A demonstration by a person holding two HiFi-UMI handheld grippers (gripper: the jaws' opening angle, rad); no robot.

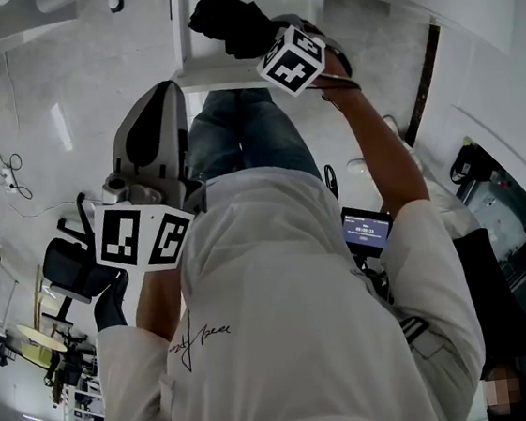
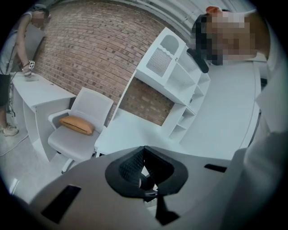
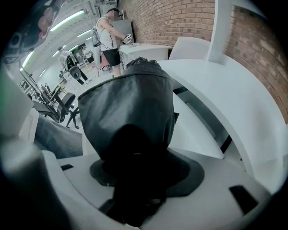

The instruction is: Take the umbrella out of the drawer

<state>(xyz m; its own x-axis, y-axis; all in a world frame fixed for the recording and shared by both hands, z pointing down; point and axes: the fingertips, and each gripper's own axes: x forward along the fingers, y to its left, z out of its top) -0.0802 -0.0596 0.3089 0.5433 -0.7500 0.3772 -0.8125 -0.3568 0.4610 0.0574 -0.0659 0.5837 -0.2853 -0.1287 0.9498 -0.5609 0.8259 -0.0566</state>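
Left gripper [image 2: 144, 150], lower centre of its view: jaws clenched together, nothing between them. Right gripper [image 3: 135, 152] grasps a folded black umbrella [image 3: 128, 103], seen top centre in the head view, beside a white desk [image 3: 216, 90]. Script print on the white shirt [image 1: 202, 339] and digits on a small screen [image 1: 367, 231] are too small to read.

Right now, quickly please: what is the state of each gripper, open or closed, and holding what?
Left gripper: closed, jaws together, nothing between them.
Right gripper: closed on the black umbrella.
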